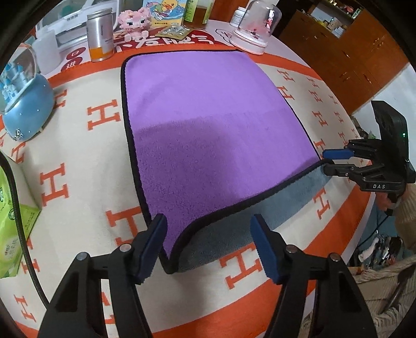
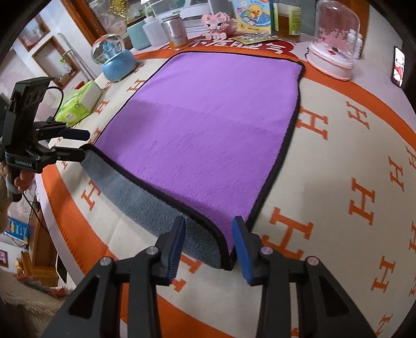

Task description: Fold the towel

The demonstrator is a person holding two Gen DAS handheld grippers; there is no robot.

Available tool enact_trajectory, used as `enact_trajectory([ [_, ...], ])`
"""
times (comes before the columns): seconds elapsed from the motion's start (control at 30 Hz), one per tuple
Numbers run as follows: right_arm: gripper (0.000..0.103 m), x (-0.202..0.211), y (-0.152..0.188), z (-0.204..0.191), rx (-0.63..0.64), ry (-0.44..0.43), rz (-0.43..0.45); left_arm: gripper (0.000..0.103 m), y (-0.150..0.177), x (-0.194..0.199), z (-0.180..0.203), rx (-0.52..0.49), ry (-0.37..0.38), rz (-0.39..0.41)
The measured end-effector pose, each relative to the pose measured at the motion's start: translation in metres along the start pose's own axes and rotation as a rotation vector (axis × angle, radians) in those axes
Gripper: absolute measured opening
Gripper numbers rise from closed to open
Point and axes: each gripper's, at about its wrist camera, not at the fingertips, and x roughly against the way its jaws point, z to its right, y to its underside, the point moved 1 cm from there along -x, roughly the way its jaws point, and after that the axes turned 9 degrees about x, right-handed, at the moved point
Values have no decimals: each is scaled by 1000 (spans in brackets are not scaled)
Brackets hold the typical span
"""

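Observation:
A purple towel (image 1: 208, 124) with a black hem and grey underside lies spread on the orange-and-cream tablecloth; it also shows in the right wrist view (image 2: 208, 124). Its near edge is lifted, showing the grey underside (image 1: 234, 234). My left gripper (image 1: 209, 244) is open, its fingers either side of the near left corner. My right gripper (image 2: 209, 241) is open, its fingers either side of the near right corner. In the left wrist view the right gripper (image 1: 330, 162) sits at that corner with a small gap between its fingers. In the right wrist view the left gripper (image 2: 83, 145) sits at its corner.
Behind the towel stand a blue snow globe (image 1: 23, 104), a silver can (image 1: 100, 39), a pink block toy (image 1: 132, 19), a domed pink ornament (image 2: 332, 44) and bottles. A green tissue pack (image 1: 13, 223) lies at the left. A phone (image 2: 399, 66) lies at the right.

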Motion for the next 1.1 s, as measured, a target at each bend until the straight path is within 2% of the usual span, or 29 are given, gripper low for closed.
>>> enact_trajectory([
  [0.1,36,-2,1,-1,9,-10,-6,61,0,-2,-7,16,22,-20],
  [0.17,33,-3,1,-1,14,-12,-13,54,-1,-4,-8,22,35,-33],
  [0.5,26,-4,2,3,3,-32,-18,54,0,-17,-12,13,68,-97],
  [0.6,22,-4,4,3,8,-27,-22,43,1,-20,-13,9,70,-117],
  [0.7,20,-3,5,1,13,-24,-21,32,2,-21,-11,5,59,-124],
  [0.77,17,-2,6,1,16,-21,-17,20,4,-22,-10,5,51,-123],
  [0.87,10,-1,7,-1,20,-20,-18,11,7,-22,-9,2,4,-120],
  [1.1,5,4,10,-11,45,16,-8,7,16,-14,4,2,-78,-77],
])
